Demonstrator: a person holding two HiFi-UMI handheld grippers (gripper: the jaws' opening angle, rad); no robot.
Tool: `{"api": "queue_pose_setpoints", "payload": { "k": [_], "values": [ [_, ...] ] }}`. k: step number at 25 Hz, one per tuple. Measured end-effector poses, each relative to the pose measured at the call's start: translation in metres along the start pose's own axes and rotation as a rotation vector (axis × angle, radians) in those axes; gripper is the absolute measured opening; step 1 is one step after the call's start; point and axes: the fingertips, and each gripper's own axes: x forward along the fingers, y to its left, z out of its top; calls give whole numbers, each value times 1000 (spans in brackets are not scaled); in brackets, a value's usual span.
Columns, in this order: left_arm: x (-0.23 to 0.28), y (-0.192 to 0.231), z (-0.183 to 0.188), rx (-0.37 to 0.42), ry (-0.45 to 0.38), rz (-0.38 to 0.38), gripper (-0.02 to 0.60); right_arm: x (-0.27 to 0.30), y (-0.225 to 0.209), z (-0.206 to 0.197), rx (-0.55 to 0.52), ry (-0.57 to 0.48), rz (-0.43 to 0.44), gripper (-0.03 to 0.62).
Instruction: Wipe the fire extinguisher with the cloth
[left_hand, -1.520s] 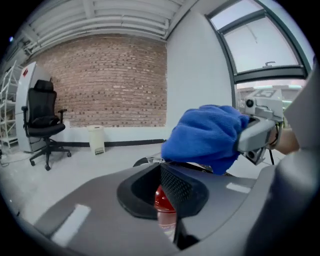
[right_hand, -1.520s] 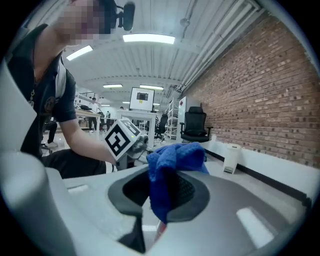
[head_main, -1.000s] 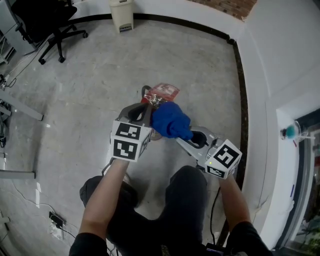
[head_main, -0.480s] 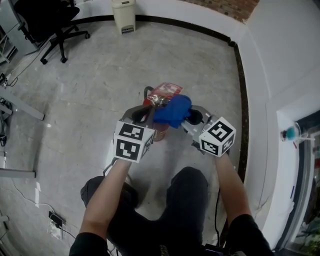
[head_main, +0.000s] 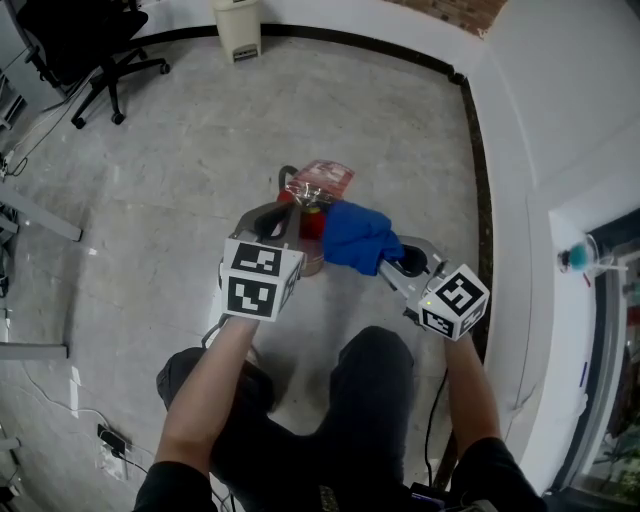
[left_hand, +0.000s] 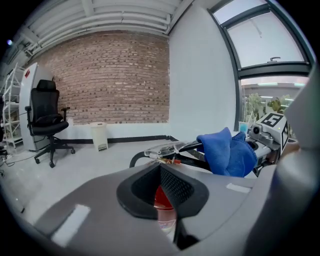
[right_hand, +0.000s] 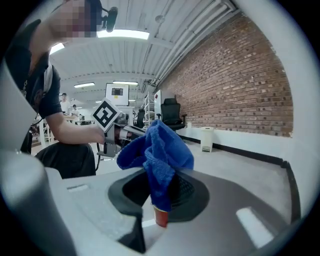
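Note:
A red fire extinguisher (head_main: 311, 226) stands on the grey floor with a clear tag (head_main: 322, 178) at its top. My left gripper (head_main: 284, 226) is shut right against its upper left side; I see nothing between the pads. In the left gripper view the red body (left_hand: 163, 198) shows just past the closed gripper (left_hand: 163, 173). My right gripper (head_main: 392, 262) is shut on a bunched blue cloth (head_main: 357, 238), which lies against the extinguisher's right side. The cloth (right_hand: 158, 150) hangs from the right gripper (right_hand: 161, 194) and hides most of the extinguisher (right_hand: 161, 218).
A black office chair (head_main: 85, 40) and a pale bin (head_main: 238, 28) stand at the back left. A white wall with a black baseboard (head_main: 481, 200) runs close on the right. The person's knees (head_main: 370, 390) are just below the grippers. Cables (head_main: 108, 438) lie at lower left.
The right gripper carried the cloth up over the extinguisher's top, then back down and to the right along its side. The left gripper has stayed in place.

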Motion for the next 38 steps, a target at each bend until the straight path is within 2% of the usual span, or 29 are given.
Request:
{"api": "queue_pose_setpoints", "payload": {
  "k": [6, 10, 15, 17, 21, 23, 28, 34, 38],
  "values": [
    [2, 2, -7, -59, 25, -1, -6, -24, -25, -5, 27, 2, -93, 67],
    [3, 6, -16, -36, 60, 17, -6, -27, -33, 2, 3, -16, -141, 67],
    [7, -3, -23, -6, 81, 13, -6, -30, -69, -4, 20, 6, -284, 67],
    [9, -5, -22, 14, 82, 15, -6, -17, -67, 0, -1, 1, -249, 67],
    [10, -9, -26, 27, 91, 24, -6, 23, -33, 14, -30, -17, -47, 67],
    [10, -10, -25, 27, 89, 21, -6, 41, -25, 18, -25, -16, 27, 67],
    [12, -10, -26, 26, 80, 5, -6, 78, -38, 21, -16, 11, 49, 67],
    [11, -11, -27, 28, 74, -39, -5, 105, -54, 29, -53, 40, 81, 67],
    [8, -1, -23, 22, 61, -22, -5, 112, -62, 31, -48, 38, 104, 67]
  ]
}}
